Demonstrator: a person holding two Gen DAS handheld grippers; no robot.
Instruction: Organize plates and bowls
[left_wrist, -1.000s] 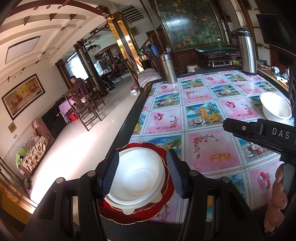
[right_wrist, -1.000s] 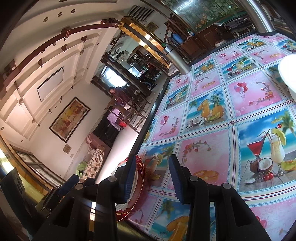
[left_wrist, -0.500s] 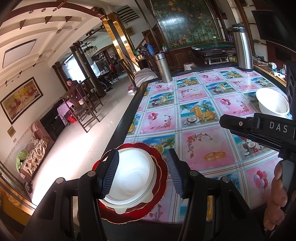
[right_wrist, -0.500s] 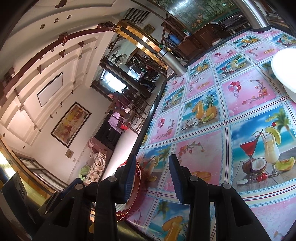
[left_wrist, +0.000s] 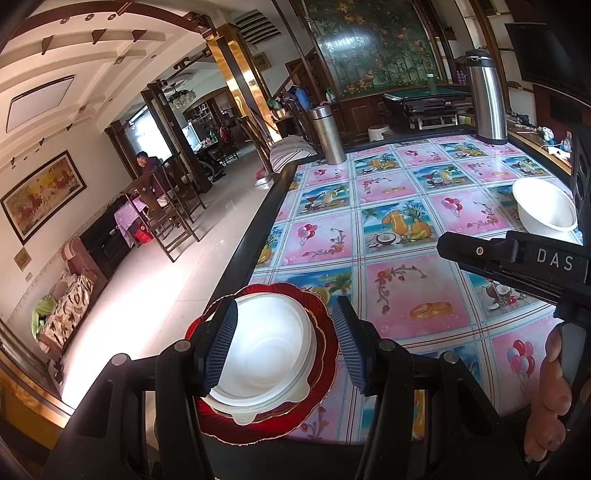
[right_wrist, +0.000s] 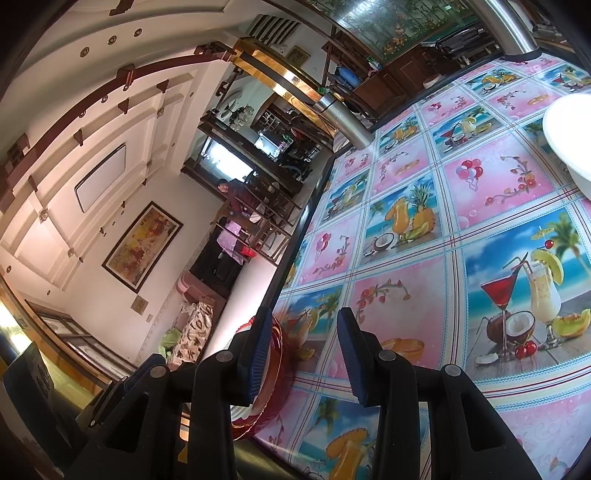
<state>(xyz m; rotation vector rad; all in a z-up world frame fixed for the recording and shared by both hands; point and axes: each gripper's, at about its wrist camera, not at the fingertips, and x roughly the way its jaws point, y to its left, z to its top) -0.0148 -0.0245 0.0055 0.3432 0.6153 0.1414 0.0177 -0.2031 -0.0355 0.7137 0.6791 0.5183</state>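
Two tools appear above a worktop (left_wrist: 399, 206) covered with a printed fruit-and-cocktail cloth. Nearest, the left tool (left_wrist: 284, 345) hovers with its jaws apart over a stack at the worktop's near left corner: a white bowl (left_wrist: 269, 350) nested on a white plate (left_wrist: 258, 408), both resting on a scalloped red plate (left_wrist: 325, 354). The pads flank the bowl without visibly pressing it, so nothing is gripped. Beside it, the right tool (right_wrist: 303, 354) also stands part open and empty, its left finger (right_wrist: 258, 354) just in front of the red plate's rim. The hand (left_wrist: 550, 398) holding it shows at the right edge. Farther off, a second white bowl (left_wrist: 545, 206) sits alone toward the right side. At the far edge stand a short steel flask (left_wrist: 328, 134) and a tall steel thermos (left_wrist: 487, 98).
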